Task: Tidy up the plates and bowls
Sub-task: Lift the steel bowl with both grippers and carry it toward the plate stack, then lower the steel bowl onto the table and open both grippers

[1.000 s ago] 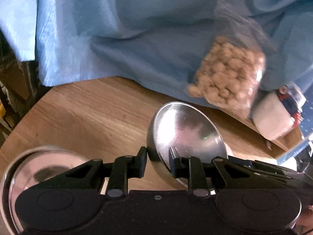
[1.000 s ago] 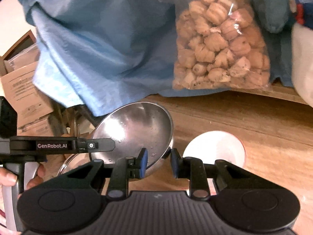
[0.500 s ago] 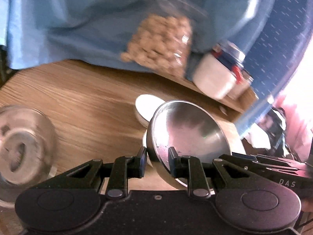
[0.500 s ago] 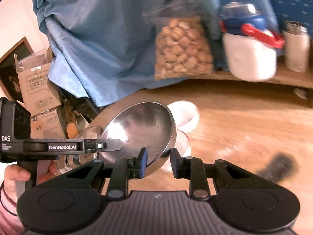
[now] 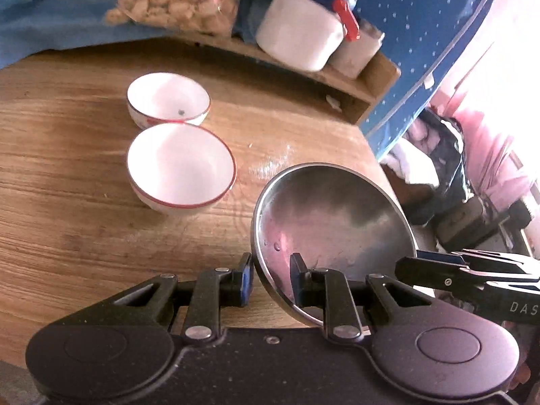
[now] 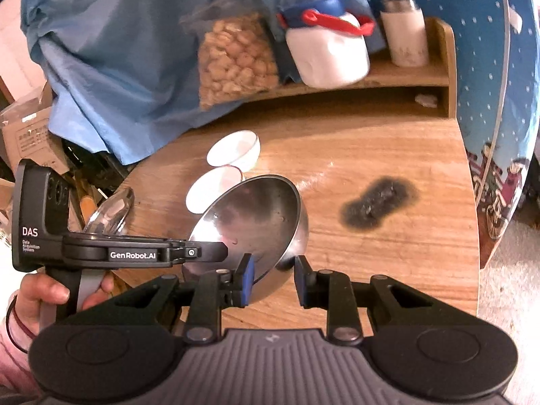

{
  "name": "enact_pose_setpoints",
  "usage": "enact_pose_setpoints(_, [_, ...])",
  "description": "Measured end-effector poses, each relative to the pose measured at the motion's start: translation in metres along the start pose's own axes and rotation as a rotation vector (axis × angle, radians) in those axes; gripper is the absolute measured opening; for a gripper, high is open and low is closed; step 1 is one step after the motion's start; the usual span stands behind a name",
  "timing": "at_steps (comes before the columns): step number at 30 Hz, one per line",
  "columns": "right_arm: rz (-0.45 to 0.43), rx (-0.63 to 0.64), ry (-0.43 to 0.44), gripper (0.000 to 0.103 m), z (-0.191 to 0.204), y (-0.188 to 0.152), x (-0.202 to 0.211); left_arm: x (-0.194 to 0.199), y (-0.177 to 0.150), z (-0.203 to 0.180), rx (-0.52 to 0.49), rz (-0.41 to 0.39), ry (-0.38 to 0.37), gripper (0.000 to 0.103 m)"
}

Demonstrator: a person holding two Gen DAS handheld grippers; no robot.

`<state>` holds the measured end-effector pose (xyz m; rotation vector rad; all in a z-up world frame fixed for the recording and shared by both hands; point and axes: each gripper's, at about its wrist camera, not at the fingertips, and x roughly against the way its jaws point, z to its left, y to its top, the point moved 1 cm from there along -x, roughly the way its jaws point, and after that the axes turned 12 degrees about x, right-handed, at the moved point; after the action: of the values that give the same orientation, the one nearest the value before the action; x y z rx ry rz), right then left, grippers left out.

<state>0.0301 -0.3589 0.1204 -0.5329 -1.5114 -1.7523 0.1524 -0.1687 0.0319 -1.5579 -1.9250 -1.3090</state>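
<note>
A steel bowl (image 5: 334, 222) is held tilted above the wooden table (image 5: 67, 202), gripped on its rim from both sides. My left gripper (image 5: 268, 278) is shut on its near rim; my right gripper (image 6: 271, 278) is shut on its opposite rim, where the bowl (image 6: 256, 212) shows tilted. Two white bowls with red rims stand on the table to the left: a nearer one (image 5: 180, 168) and a farther one (image 5: 168, 99). They also show in the right wrist view, the nearer (image 6: 212, 190) and the farther (image 6: 234, 150).
A glass lid or bowl (image 6: 109, 211) lies at the table's left edge. A low wooden shelf (image 6: 405, 74) at the back holds a bag of nuts (image 6: 236, 57), a white jar with a red handle (image 6: 327, 47) and a white bottle (image 6: 405, 37). A dark burn mark (image 6: 378, 204) is on the table's right.
Both grippers have carried the steel bowl to the right across the table, past the glass lid. The two white bowls and the shelf's right end have come into view.
</note>
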Motion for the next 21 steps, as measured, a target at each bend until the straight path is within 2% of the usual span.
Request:
enact_pose_setpoints(7, [0.063, -0.038, 0.073, 0.028, -0.009, -0.009, -0.017, -0.002, 0.002, 0.009, -0.015, 0.038, 0.022, 0.023])
enact_pose_setpoints(15, [0.058, 0.005, 0.063, 0.031, -0.004, -0.007, -0.021, 0.001, 0.005, 0.014, -0.025, 0.034, 0.014, 0.026])
enact_pose_setpoints(17, [0.052, 0.021, 0.050, 0.033, -0.003, -0.006, -0.019, 0.002, 0.005, 0.014, -0.036, 0.024, 0.020, 0.031])
enact_pose_setpoints(21, [0.044, 0.048, 0.021, 0.035, -0.001, -0.004, -0.015, 0.010, 0.004, 0.015, -0.051, -0.009, 0.034, 0.060])
